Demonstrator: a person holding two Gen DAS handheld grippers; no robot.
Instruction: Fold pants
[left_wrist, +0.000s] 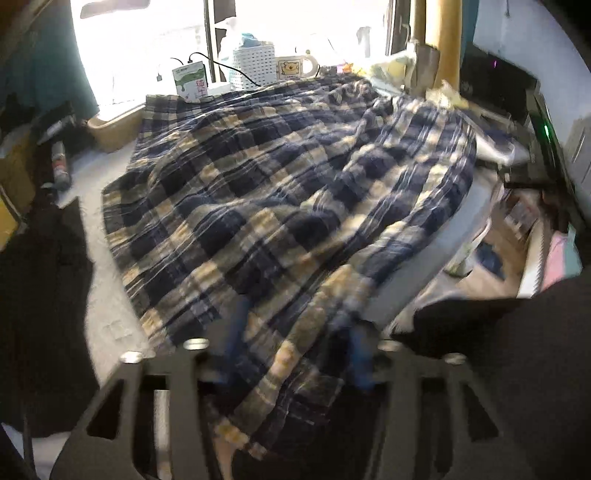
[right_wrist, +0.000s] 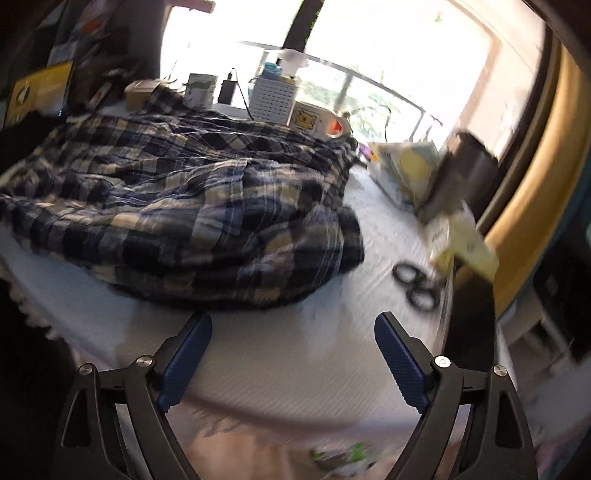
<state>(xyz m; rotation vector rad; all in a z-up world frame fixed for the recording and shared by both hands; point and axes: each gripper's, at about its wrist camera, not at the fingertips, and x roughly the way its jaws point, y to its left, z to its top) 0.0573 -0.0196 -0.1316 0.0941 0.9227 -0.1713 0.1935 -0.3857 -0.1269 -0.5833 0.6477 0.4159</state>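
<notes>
Navy and cream plaid pants (left_wrist: 280, 192) lie spread over a white table (left_wrist: 110, 321). In the left wrist view one end of the cloth runs down between my left gripper's (left_wrist: 295, 362) blue fingers (left_wrist: 360, 365), which are draped by it and seem shut on it. In the right wrist view the pants (right_wrist: 192, 206) lie bunched on the table (right_wrist: 280, 354). My right gripper (right_wrist: 293, 332) is open and empty, just short of the pants' near edge, above the table's front edge.
At the back stand a white slatted basket (left_wrist: 255, 66), a bear mug (left_wrist: 295, 66), a small carton (left_wrist: 192, 83) and a charger (right_wrist: 227, 90). Black scissors (right_wrist: 415, 284), a yellow box (right_wrist: 465, 240) and bags lie at the right. Dark clutter fills the left (left_wrist: 48, 266).
</notes>
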